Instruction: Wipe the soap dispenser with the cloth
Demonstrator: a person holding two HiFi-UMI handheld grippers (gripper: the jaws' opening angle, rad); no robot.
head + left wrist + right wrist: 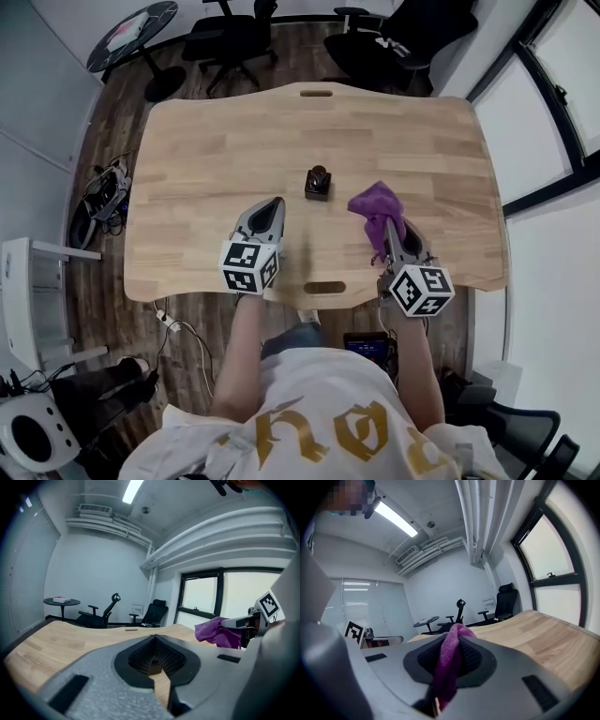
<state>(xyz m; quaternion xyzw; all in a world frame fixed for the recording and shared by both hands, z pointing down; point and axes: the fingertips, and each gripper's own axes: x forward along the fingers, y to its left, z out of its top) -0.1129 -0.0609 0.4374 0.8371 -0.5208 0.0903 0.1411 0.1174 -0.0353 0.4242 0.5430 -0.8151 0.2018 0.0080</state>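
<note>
Head view: the soap dispenser (pixel 318 182) stands up-left of the cloth (pixel 377 206), which is pinched in the right gripper (pixel 387 229) jaws. The left gripper (pixel 274 203) jaws are shut and empty.

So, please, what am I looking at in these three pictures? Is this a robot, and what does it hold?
It is no robot. A person holds a hand tool with a two-jaw claw in each hand. The picture from above comes from a camera on the person's head. The other two come from cameras that ride on each tool and look along its jaws. On the wooden table stands a small dark soap dispenser. The left claw is shut and empty. The right claw is shut on a purple cloth. The cubes with square markers are parts of the tools.
</note>
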